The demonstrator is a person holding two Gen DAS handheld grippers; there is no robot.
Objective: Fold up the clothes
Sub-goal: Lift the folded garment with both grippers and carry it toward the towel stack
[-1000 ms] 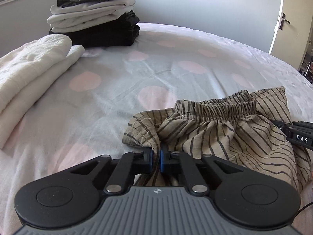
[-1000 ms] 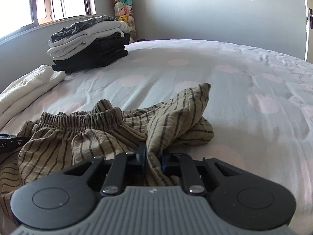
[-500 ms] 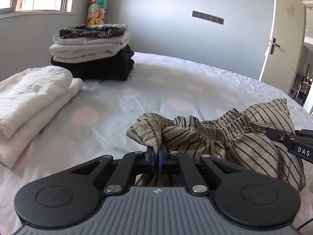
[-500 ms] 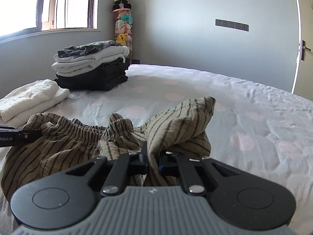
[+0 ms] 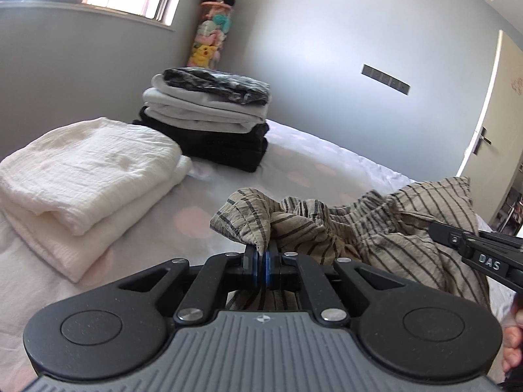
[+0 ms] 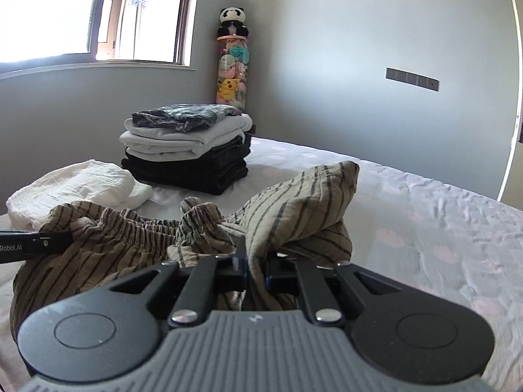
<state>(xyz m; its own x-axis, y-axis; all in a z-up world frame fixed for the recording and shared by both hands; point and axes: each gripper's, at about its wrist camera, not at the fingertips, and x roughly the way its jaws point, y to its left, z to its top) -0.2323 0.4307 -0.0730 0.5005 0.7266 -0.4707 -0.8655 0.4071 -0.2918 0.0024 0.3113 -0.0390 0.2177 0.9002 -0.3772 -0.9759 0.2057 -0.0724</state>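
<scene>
On the bed (image 6: 425,215): striped shorts (image 5: 376,228), bunched, partly lifted between two grippers; left gripper (image 5: 261,263) level, jaws clamped on one fabric corner; right gripper (image 6: 255,272) level, jaws pinching another fold; folded white blanket (image 5: 81,176) and clothes stack (image 6: 189,143) behind.

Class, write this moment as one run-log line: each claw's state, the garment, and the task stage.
left claw: shut on striped shorts | right claw: shut on striped shorts | garment: bunched, unfolded | stage: lifting
</scene>
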